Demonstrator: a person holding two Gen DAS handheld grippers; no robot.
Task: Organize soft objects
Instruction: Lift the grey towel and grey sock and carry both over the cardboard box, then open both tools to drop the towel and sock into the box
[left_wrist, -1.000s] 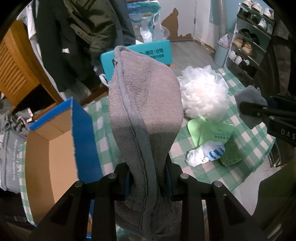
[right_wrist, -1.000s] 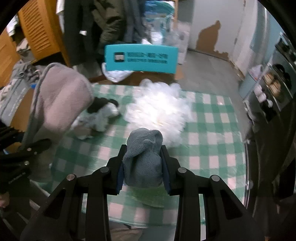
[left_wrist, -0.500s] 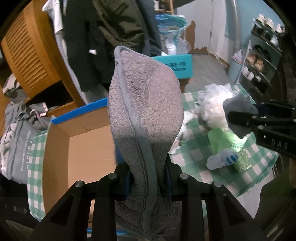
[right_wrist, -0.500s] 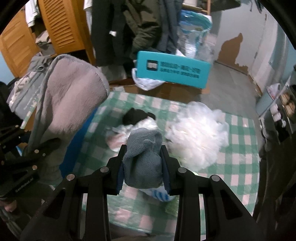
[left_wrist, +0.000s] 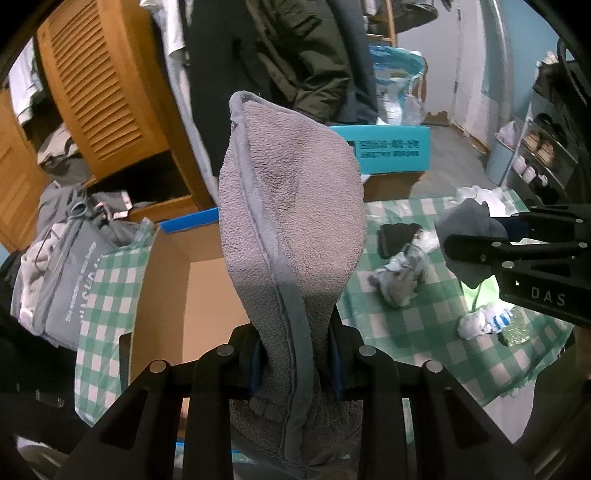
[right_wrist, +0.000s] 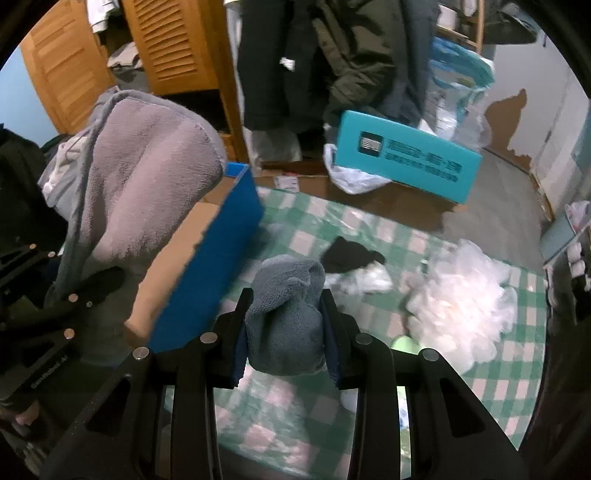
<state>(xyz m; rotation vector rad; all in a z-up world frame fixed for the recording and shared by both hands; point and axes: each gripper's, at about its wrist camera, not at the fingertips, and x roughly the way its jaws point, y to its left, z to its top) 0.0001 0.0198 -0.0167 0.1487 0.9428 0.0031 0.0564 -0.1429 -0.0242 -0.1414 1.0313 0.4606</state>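
My left gripper (left_wrist: 295, 360) is shut on a grey fleece cloth (left_wrist: 291, 206) that stands up tall and hides much of the open cardboard box (left_wrist: 207, 291) behind it. The cloth also shows in the right wrist view (right_wrist: 144, 173). My right gripper (right_wrist: 284, 325) is shut on a blue-grey knitted cloth (right_wrist: 284, 314), held above the checked tablecloth (right_wrist: 480, 391) just right of the box's blue wall (right_wrist: 218, 266). The right gripper also shows at the right of the left wrist view (left_wrist: 517, 254).
On the tablecloth lie a black item (right_wrist: 351, 254), a white and grey bundle (left_wrist: 402, 273), a white fluffy pile (right_wrist: 461, 306), a blue-striped white sock (left_wrist: 484, 321) and a green pouch (left_wrist: 476, 291). A teal box (right_wrist: 406, 158) and hanging coats (right_wrist: 332, 55) stand behind. A grey bag (left_wrist: 70, 266) lies at left.
Both grippers have moved left toward the cardboard box, each holding its cloth. The box interior now fills more of the left view; the fluffy pile has slid right.
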